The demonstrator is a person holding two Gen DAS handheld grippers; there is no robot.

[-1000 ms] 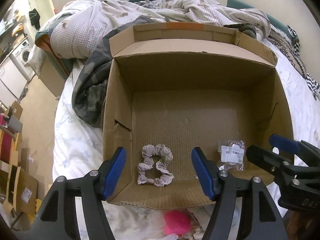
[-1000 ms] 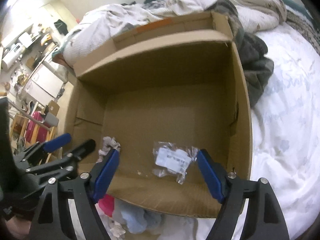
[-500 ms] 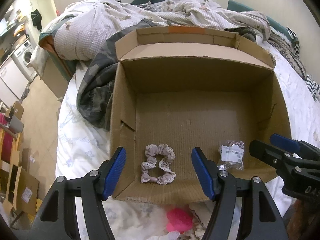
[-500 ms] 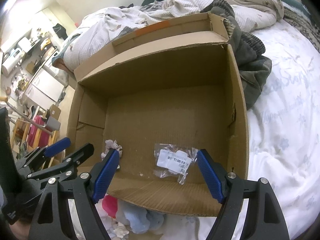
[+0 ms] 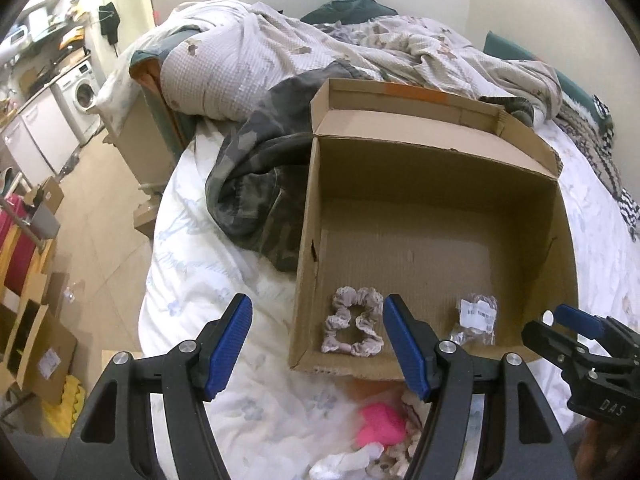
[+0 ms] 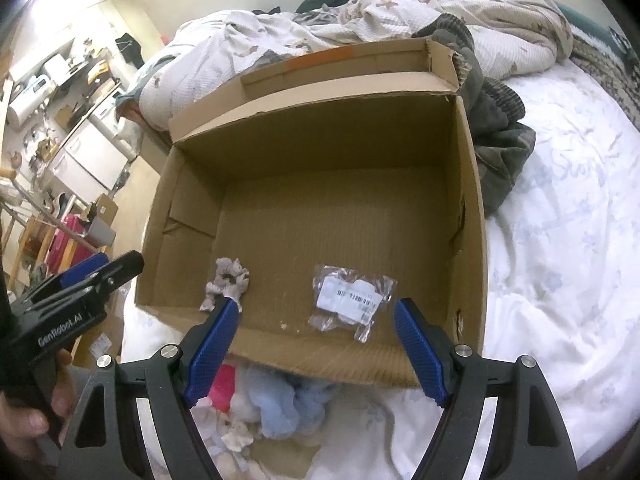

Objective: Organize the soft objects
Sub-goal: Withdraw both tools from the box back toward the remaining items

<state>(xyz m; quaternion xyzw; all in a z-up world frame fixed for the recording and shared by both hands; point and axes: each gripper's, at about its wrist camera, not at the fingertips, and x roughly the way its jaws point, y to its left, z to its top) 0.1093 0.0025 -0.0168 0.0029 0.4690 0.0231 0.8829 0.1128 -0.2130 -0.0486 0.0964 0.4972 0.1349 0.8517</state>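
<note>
An open cardboard box point(image 5: 400, 152) stands on the bed. On its floor near the front wall lie a pale frilly scrunchie point(image 5: 354, 322) and a clear plastic packet with a white label point(image 5: 476, 316). My left gripper point(image 5: 317, 300) hovers open and empty above the box's front left corner. To its right my right gripper point(image 5: 546, 320) reaches in. In the right wrist view my right gripper point(image 6: 318, 303) is open and empty above the packet point(image 6: 352, 298), with the scrunchie point(image 6: 228, 278) by its left finger. In front of the box lies a pile of soft things, with a pink piece point(image 5: 380, 426) and a blue fluffy one point(image 6: 280, 404).
A camouflage garment point(image 5: 256, 184) lies against the box's left side, with a rumpled quilt point(image 5: 280, 60) behind it. The white floral sheet point(image 6: 560, 280) spreads to the right. Beyond the bed's left edge are the floor, cardboard boxes point(image 5: 36, 344) and a washing machine point(image 5: 82, 96). A hand point(image 6: 24, 420) holds the left gripper.
My left gripper has drawn back, risen and shifted left, so the box looks smaller and sits further right. The scrunchie and packet stay put. The right gripper has hardly moved.
</note>
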